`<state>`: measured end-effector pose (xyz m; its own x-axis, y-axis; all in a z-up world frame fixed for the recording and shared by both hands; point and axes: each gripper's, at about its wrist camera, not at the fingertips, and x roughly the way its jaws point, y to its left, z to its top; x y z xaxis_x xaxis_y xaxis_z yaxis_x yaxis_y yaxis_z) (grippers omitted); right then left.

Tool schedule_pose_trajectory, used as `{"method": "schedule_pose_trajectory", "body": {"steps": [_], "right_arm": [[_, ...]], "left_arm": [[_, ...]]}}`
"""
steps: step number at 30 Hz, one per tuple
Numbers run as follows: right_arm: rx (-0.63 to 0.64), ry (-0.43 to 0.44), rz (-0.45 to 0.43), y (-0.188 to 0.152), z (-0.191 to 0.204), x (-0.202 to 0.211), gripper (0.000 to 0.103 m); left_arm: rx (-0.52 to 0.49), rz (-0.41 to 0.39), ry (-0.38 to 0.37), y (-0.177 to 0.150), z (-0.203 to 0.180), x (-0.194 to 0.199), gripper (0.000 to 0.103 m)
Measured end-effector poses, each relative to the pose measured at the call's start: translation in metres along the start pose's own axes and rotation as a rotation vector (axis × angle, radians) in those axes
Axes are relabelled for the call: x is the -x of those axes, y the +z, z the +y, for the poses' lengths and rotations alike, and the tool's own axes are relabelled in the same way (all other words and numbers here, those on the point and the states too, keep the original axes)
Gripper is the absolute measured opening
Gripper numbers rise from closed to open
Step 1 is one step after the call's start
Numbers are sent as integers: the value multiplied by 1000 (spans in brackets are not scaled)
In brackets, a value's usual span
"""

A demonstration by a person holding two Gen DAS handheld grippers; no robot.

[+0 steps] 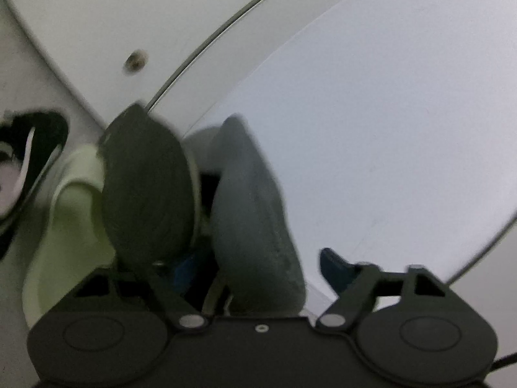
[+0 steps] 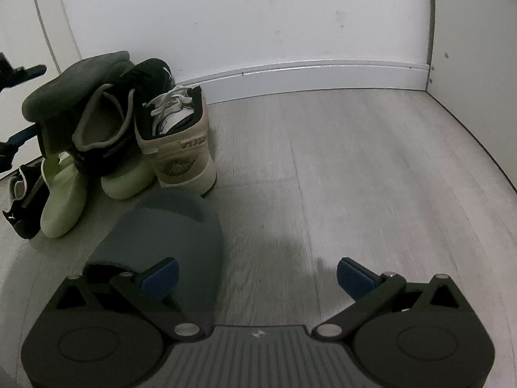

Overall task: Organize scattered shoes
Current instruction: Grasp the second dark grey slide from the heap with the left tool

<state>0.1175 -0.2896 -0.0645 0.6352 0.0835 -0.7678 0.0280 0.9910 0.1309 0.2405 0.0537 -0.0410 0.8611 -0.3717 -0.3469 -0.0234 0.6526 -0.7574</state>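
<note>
Right tongs (image 2: 257, 274) stood open, their left finger over a grey slipper (image 2: 168, 236) on the floor (image 2: 355, 177); left tongs (image 1: 245, 265) gripped its mate (image 1: 255, 226) beside the shoe pile (image 2: 129, 123).

Grey wood-grain floor (image 2: 355, 168) across frame centre, white wall (image 2: 242, 16) along top, pale baseboard (image 2: 307, 72) at its foot, white side panel (image 2: 478, 48) at right edge, dim even light.
</note>
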Motion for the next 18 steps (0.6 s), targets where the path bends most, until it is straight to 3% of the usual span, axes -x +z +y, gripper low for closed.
{"method": "schedule_pose_trajectory", "body": {"steps": [4,10,15,18], "right_arm": [[-4,7,-7,-1,1,0,103],[1,1,-9,-4,0,3,103],[-8,2,-15,-5,-2,7,103],[-4,6,-24,-5,0,10,103]], "left_arm": [[126,-60,-54,-3,11,4,35],[146,-155,-74,11,8,21,33],[254,-199,-91,24,12,39,33],[211,-234,-96,29,5,54,33]]}}
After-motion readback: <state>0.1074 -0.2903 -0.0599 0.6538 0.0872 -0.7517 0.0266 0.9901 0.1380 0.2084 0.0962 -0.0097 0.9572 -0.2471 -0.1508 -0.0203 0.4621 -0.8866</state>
